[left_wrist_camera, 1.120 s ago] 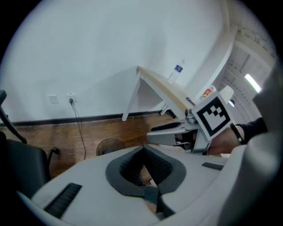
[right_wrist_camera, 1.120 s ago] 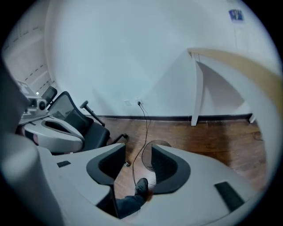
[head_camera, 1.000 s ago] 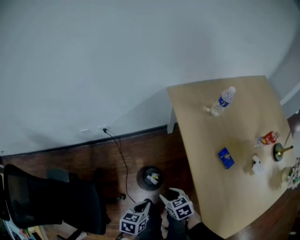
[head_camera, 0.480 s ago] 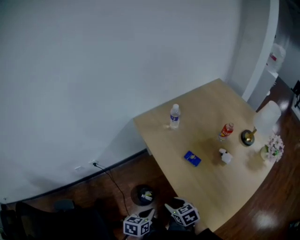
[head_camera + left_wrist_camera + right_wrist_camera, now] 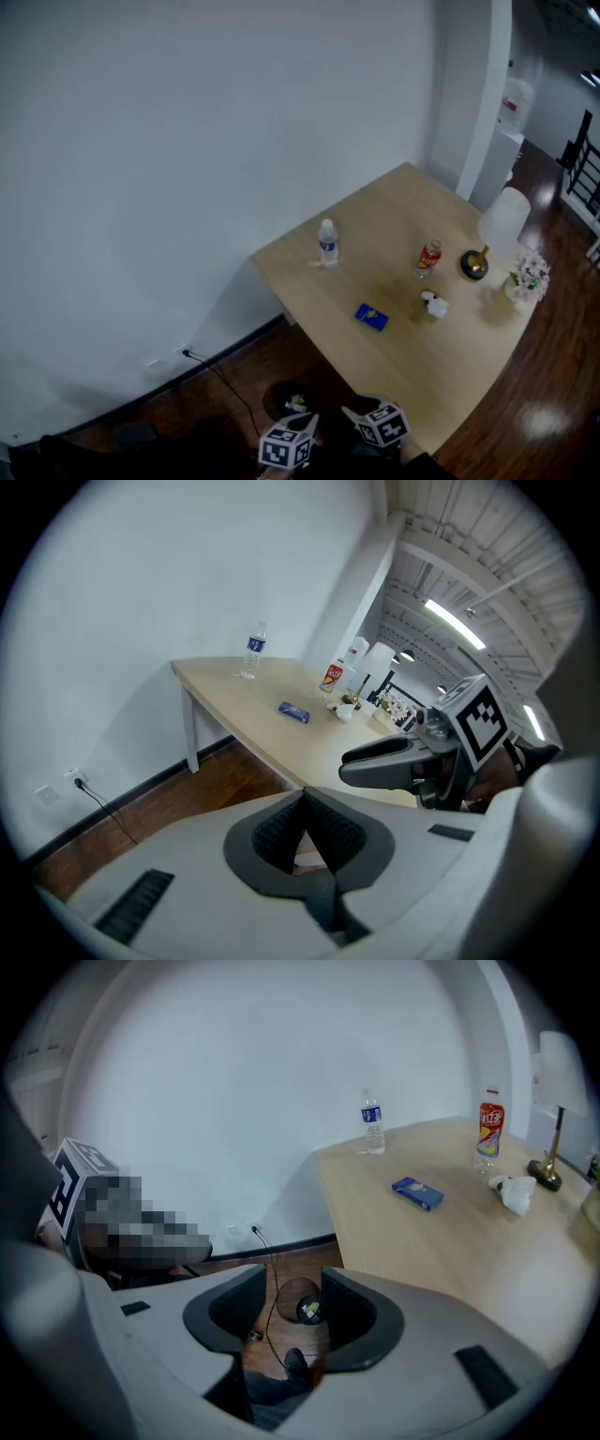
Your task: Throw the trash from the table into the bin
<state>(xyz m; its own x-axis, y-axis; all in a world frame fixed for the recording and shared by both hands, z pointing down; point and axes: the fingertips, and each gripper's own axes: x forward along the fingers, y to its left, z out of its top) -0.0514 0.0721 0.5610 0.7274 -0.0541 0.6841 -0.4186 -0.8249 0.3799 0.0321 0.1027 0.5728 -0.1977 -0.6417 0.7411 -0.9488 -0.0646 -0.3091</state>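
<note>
Tool states: left tool [image 5: 302, 803] pressed together, empty; right tool [image 5: 292, 1286] spread, empty, bin [image 5: 305, 1307] visible through its gap. Labels on water bottle [image 5: 373, 1125] and red bottle [image 5: 489, 1132] illegible.

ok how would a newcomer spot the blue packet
Find the light wooden table by the wall. Near its middle, left of the crumpled white tissue in the head view, lies a small blue rectangular packet. Unlike the upright clear water bottle, it lies flat.

The left claw [image 5: 305, 797] is pinched together, the right claw [image 5: 293, 1288] parted and empty
</note>
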